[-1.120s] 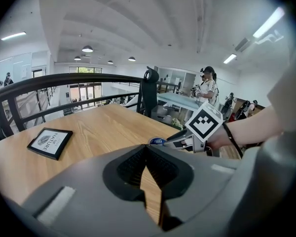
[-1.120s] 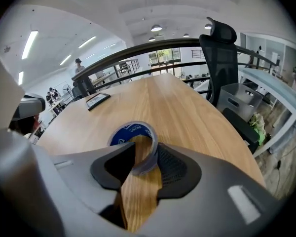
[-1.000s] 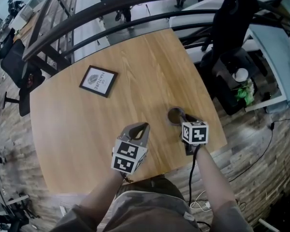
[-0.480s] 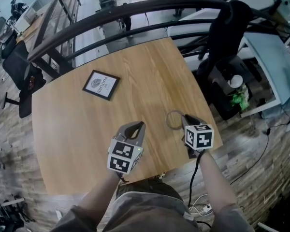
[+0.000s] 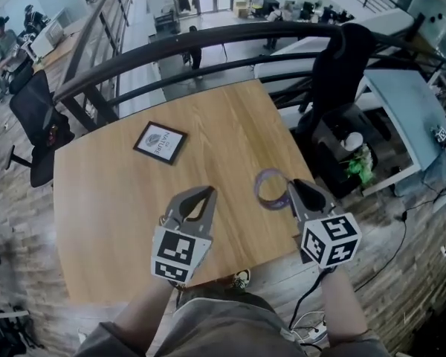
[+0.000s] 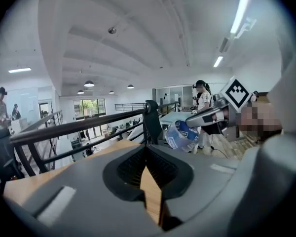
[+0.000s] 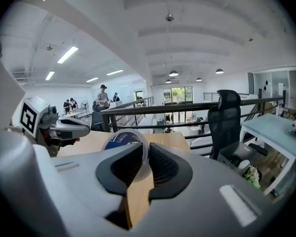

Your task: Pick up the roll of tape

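The roll of clear tape (image 5: 271, 190), blue-printed inside its ring, hangs in the air above the wooden table (image 5: 104, 199). My right gripper (image 5: 291, 187) is shut on its rim. In the right gripper view the tape's wall (image 7: 124, 139) is pinched between the jaws of that gripper (image 7: 146, 154). My left gripper (image 5: 209, 191) is raised beside it to the left, shut and empty, its tips meeting (image 6: 147, 149). The left gripper view shows the tape (image 6: 182, 135) held by the right gripper (image 6: 200, 120).
A black-framed picture (image 5: 160, 141) lies on the table's far left part. A dark railing (image 5: 208, 39) curves behind the table. A black chair (image 5: 349, 58) and a pale desk (image 5: 401, 103) stand to the right, another chair (image 5: 33, 110) to the left.
Both grippers have risen from the table. The right one closed on the tape and lifted it off the wood. The left one rose empty.
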Demonstrator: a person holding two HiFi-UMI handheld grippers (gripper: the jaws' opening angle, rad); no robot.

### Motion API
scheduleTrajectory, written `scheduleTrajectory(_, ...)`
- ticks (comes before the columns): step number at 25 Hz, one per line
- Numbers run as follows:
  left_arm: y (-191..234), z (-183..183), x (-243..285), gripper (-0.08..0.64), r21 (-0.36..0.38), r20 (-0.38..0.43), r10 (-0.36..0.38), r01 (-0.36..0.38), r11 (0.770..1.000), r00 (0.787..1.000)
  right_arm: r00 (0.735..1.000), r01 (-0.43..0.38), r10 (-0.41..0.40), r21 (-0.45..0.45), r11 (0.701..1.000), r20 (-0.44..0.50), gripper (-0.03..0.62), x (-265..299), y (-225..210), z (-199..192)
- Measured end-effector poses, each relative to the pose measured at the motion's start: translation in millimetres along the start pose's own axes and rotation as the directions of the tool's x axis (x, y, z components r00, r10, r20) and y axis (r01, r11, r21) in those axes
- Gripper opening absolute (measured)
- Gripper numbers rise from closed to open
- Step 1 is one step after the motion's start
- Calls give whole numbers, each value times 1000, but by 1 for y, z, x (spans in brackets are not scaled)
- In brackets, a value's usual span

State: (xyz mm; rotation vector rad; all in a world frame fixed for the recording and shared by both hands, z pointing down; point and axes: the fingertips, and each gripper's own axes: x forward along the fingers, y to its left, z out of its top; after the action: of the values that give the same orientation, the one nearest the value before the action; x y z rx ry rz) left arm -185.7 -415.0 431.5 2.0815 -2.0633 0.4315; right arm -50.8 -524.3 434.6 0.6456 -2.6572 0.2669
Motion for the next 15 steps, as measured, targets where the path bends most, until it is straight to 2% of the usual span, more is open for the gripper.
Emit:
scheduleTrajectory(3, -7, 22, -20, 2, 55, 45, -1, -2, 998, 999, 998, -12, 13, -30, 999, 59, 52, -29, 17, 22)
scheduleTrajectory(7, -17, 41, -46, 2, 77, 90, -13, 6, 997, 996, 993, -17, 22, -46, 999, 114, 51, -64, 33, 34)
scheduleTrajectory(10, -25, 49, -66, 2, 42, 106, -18, 14, 999, 994, 990, -8, 16, -59, 998, 137, 52, -88, 42, 35)
scheduleTrajectory(15, -36, 47, -89, 2, 0, 122, -34, 34, 999, 992, 993, -17, 27, -89, 996, 114, 51, -115, 59, 21)
